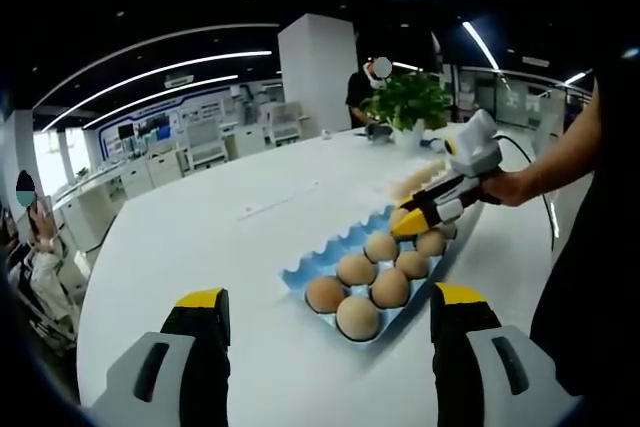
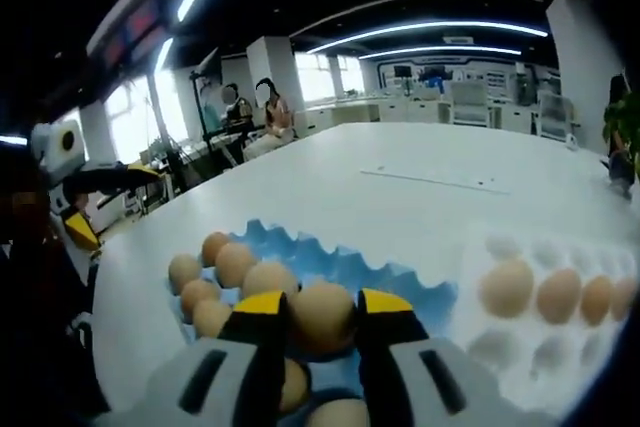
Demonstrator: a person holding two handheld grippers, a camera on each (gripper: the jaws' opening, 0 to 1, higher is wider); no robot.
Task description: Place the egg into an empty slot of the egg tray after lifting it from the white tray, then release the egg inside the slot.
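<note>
one long white table [image 1: 200,237] fills a bright office.

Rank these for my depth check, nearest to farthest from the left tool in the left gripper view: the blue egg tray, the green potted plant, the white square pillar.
1. The blue egg tray, just ahead of the left tool, slightly right on the white table.
2. The green potted plant, at the table's far edge, right.
3. The white square pillar, behind the table, centre.
</note>
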